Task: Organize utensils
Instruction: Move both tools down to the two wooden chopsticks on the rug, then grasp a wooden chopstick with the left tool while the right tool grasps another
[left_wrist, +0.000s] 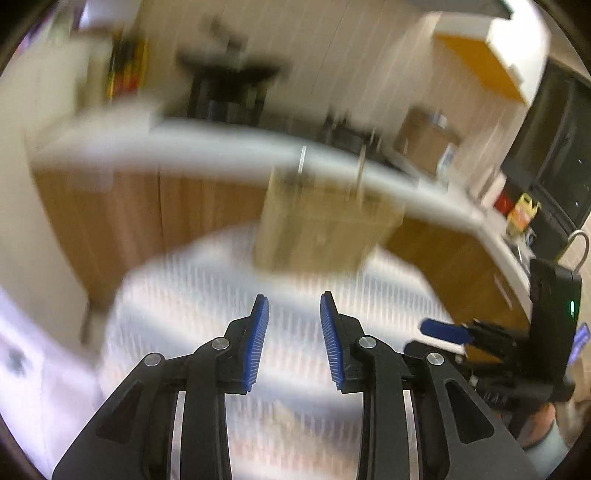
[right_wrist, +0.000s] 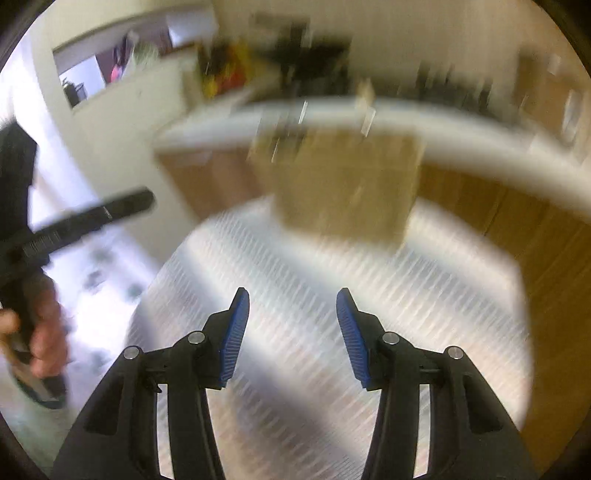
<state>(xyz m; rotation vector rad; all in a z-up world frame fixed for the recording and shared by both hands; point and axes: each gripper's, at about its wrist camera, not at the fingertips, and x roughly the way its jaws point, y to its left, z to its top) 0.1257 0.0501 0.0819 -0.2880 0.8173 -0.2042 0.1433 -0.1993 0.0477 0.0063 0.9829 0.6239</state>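
Both views are smeared by motion. A light wooden utensil box (left_wrist: 325, 229) stands at the far side of a round table (left_wrist: 192, 295) with a striped cover. Thin metal utensil handles (left_wrist: 302, 158) stick up out of the box. My left gripper (left_wrist: 293, 306) hangs over the table short of the box, open, with nothing between its blue pads. One blue finger (left_wrist: 445, 330) of the right gripper shows at the right. In the right wrist view, my right gripper (right_wrist: 293, 295) is open and empty too, facing the same box (right_wrist: 347, 192). A hand (right_wrist: 44, 332) holds the left gripper at the left edge.
Behind the table runs a white counter (left_wrist: 207, 144) over wooden cabinet fronts (left_wrist: 147, 206). Blurred dark appliances (left_wrist: 229, 85) stand on it. A dark oven (left_wrist: 554, 147) sits at the far right. Pale floor (right_wrist: 96, 288) lies to the left of the table.
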